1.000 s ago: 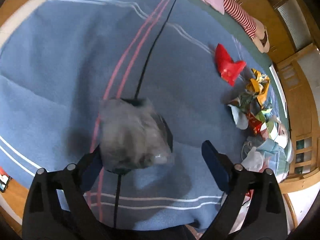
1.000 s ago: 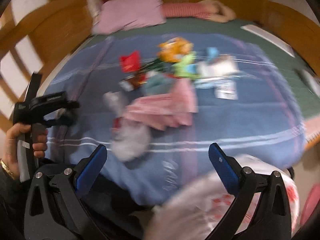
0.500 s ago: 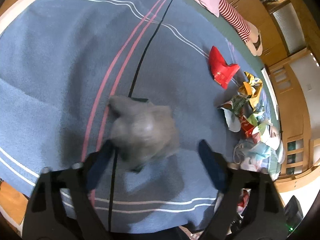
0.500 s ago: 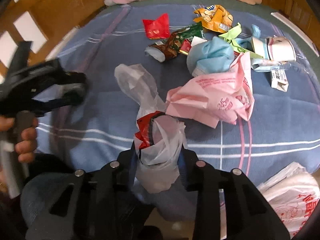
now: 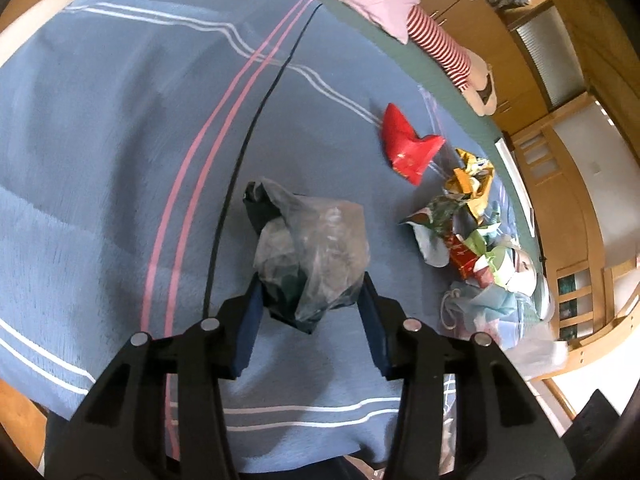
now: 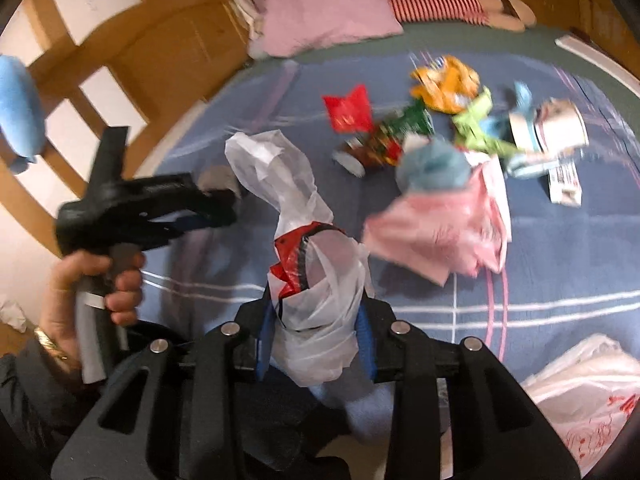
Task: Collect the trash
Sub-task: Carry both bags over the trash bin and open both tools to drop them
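Observation:
My left gripper (image 5: pixel 310 300) is shut on a crumpled grey plastic bag (image 5: pixel 316 252) over the blue blanket (image 5: pixel 120 140). My right gripper (image 6: pixel 316 332) is shut on a white plastic bag (image 6: pixel 316 304) with a red wrapper in it, held above the bed's near edge. The left gripper's body (image 6: pixel 148 208) shows at the left of the right wrist view. More trash lies on the blanket: a red wrapper (image 5: pixel 408 148), a yellow snack bag (image 6: pixel 448 80), a pink plastic bag (image 6: pixel 448 220) and a blue wad (image 6: pixel 432 164).
A pile of mixed wrappers (image 5: pixel 472 232) lies at the blanket's right side. A pink pillow (image 6: pixel 324 12) and a striped soft toy (image 6: pixel 440 4) lie at the head of the bed. A white printed bag (image 6: pixel 588 396) hangs at the near right. A wooden bed frame (image 6: pixel 120 52) surrounds it.
My left gripper has closed on the grey bag. My right gripper has closed on the white bag and lifted it toward the near edge.

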Motion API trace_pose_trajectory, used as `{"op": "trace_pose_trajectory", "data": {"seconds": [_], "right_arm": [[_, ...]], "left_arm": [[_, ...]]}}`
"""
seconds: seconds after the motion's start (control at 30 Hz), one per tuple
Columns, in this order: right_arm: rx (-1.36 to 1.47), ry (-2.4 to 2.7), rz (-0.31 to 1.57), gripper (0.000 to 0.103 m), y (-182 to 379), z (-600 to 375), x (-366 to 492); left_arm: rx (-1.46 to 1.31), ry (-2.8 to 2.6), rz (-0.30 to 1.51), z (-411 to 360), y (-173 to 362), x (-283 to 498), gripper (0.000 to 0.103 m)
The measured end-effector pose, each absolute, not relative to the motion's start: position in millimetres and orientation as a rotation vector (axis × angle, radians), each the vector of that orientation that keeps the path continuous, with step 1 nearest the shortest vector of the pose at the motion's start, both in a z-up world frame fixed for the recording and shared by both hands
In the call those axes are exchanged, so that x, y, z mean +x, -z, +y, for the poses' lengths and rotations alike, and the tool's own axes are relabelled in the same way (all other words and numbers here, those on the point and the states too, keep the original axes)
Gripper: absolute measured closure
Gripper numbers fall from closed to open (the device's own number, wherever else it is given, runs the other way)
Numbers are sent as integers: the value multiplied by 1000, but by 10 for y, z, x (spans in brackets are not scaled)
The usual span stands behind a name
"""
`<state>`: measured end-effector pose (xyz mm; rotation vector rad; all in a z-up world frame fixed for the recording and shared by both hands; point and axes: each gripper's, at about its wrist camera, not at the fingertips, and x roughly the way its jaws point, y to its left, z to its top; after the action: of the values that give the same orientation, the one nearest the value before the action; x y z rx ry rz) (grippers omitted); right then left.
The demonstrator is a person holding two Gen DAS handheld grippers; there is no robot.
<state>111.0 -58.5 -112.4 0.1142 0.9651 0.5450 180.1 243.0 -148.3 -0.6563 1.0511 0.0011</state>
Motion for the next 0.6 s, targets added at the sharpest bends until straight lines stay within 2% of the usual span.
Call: {"op": "trace_pose_trajectory", "data": {"seconds": [0.17,0.4,0.6], "right_arm": [[172,-572,890,68,822,-741,1050],[102,-497,796,68,483,-1332,708],[94,-332,919,68,750,-2021,497]], "left_arm": [[-638,-1,996,2436,1384,1756,57],[-516,-104,559,2381,658,1088,58],[-404,10,575,1673,433,685,58]]}}
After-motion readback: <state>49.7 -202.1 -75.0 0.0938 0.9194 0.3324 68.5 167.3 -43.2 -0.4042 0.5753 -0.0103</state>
